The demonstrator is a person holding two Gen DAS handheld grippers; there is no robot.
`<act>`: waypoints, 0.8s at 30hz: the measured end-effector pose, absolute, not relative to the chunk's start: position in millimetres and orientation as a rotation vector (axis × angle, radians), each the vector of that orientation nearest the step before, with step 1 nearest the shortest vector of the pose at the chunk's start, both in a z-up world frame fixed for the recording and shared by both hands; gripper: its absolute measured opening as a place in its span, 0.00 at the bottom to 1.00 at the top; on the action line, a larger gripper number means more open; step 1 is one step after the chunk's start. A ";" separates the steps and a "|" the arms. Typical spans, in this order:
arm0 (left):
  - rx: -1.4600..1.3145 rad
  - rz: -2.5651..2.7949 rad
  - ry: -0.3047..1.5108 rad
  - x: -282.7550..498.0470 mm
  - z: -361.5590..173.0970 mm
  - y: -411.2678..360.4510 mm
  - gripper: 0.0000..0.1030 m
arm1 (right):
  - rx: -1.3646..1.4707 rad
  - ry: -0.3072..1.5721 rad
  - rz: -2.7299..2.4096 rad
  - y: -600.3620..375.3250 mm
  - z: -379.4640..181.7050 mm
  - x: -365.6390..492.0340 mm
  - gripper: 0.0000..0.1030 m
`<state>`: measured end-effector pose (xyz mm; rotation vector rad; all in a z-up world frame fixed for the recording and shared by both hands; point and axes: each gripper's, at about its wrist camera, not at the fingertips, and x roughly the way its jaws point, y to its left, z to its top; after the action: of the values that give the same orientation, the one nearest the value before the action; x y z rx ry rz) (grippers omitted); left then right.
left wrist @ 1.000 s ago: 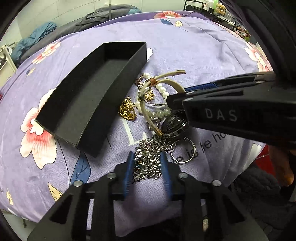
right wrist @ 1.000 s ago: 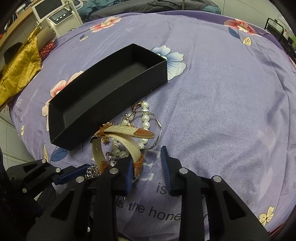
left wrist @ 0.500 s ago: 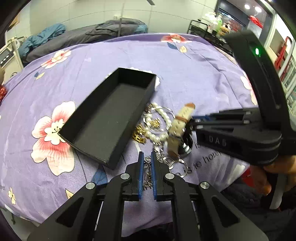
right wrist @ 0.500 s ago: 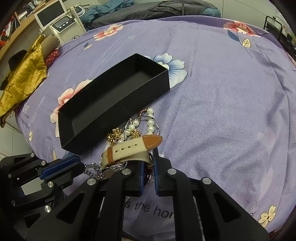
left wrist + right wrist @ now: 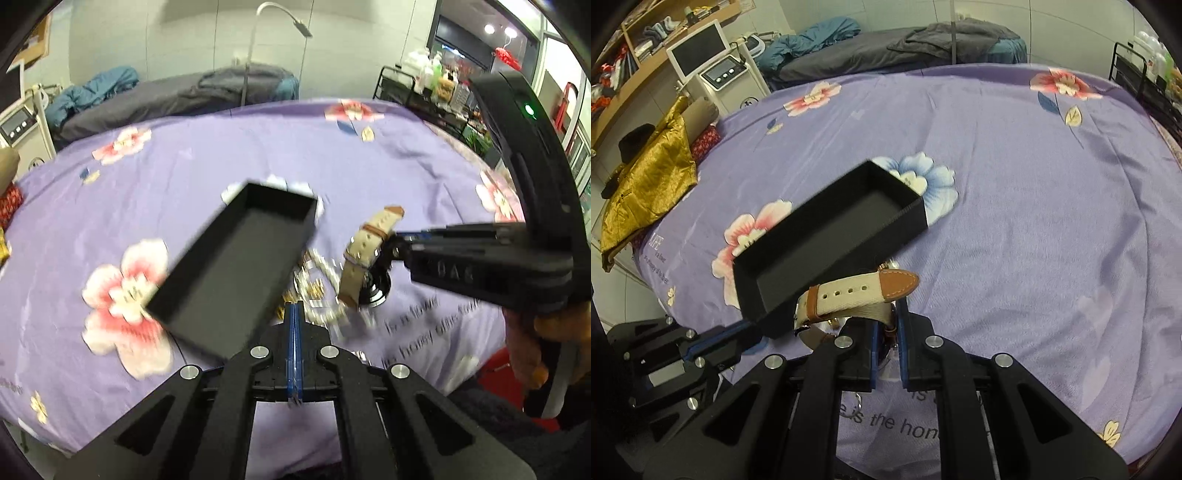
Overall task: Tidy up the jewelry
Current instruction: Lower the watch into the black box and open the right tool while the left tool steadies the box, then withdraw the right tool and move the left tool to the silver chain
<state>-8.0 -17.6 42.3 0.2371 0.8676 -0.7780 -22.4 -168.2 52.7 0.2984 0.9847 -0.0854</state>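
Watch lifted beside an empty black box

Left gripper (image 5: 294,343) has its jaws pressed together, whether on anything I cannot tell; right gripper (image 5: 886,328) pinches a watch (image 5: 857,295) with a cream woven strap tipped in tan leather, above the pearls (image 5: 325,273) beside the rectangular matte black box (image 5: 831,240), empty, on the floral purple sheet (image 5: 1034,206).

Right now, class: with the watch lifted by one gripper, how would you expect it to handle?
The watch hangs from the right gripper, its strap drooping: probably floppy and apt to swing. The metal case looks heaviest. The woven strap probably won't slip.
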 end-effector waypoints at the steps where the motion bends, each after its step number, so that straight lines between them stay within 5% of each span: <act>1: 0.240 -0.759 0.855 -3.4 45.5 -18.3 0.00 | 0.294 0.971 -0.080 -167.0 57.4 -18.8 0.09; 6: 0.261 -0.693 0.856 18.7 45.9 -21.1 0.03 | 0.276 0.935 -0.050 -158.1 71.2 7.6 0.09; 8: 0.268 -0.659 0.855 24.5 44.2 -20.4 0.21 | 0.266 0.936 -0.033 -153.5 70.9 22.0 0.09; 10: 0.270 -0.631 0.851 27.9 43.3 -18.3 0.61 | 0.245 0.942 -0.026 -148.1 66.5 36.4 0.09; 14: 0.234 -0.632 0.864 31.6 41.6 -12.1 0.68 | 0.192 0.990 -0.040 -141.2 47.4 57.2 0.12; 16: 0.250 -0.607 0.859 31.8 39.6 -10.2 0.74 | 0.184 1.007 -0.035 -140.6 40.3 63.3 0.21; 18: 0.260 -0.595 0.856 31.4 38.2 -7.8 0.76 | 0.158 1.009 -0.060 -141.1 37.2 65.6 0.58; 19: 0.261 -0.592 0.857 31.4 37.6 -6.2 0.78 | 0.145 0.993 -0.078 -141.6 38.7 64.4 0.66; 24: 0.272 -0.574 0.843 25.3 34.7 0.2 0.81 | 0.083 0.964 -0.132 -148.9 44.8 59.6 0.68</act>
<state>25.3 0.2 34.7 0.2716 0.8427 -0.5738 59.6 -148.9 44.8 0.0832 0.9645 -0.1316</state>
